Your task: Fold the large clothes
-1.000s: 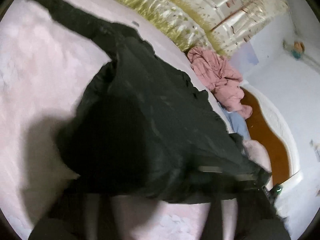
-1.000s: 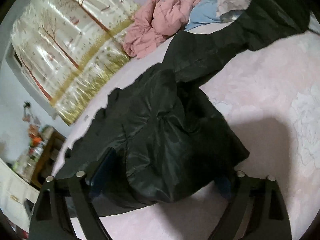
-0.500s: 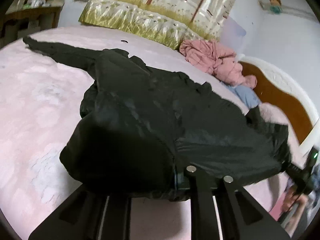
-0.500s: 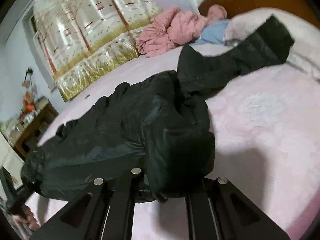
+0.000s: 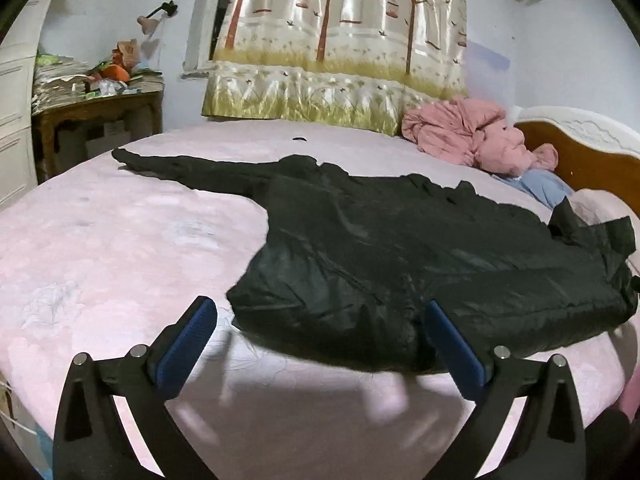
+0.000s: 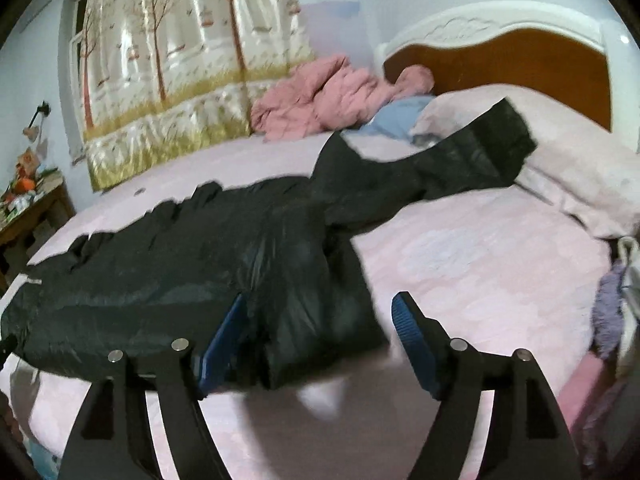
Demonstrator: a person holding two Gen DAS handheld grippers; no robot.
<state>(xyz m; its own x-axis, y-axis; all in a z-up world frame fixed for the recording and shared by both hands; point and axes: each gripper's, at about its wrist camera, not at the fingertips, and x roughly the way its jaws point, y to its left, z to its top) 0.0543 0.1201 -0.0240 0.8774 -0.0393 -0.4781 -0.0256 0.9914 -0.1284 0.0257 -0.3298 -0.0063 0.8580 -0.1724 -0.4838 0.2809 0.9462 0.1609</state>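
Observation:
A large black padded jacket (image 5: 400, 256) lies spread on the pink bed (image 5: 120, 248), its hem at the near edge and both sleeves stretched out sideways. It also shows in the right wrist view (image 6: 224, 264), with one sleeve reaching onto a pillow (image 6: 560, 168). My left gripper (image 5: 320, 320) is open and empty, its blue pads (image 5: 188, 340) either side of the hem's left corner. My right gripper (image 6: 318, 312) is open and empty, just in front of the hem's right corner.
A crumpled pink garment (image 5: 472, 136) and a blue cloth (image 5: 540, 188) lie at the head of the bed by the wooden headboard (image 6: 520, 64). A cluttered wooden side table (image 5: 96, 120) stands at the far left. A tree-patterned curtain (image 5: 340, 40) hangs behind the bed.
Both grippers were shut on the jacket's hem and holding it up. They have opened, let it go and drawn back; the jacket now lies flat on the bed.

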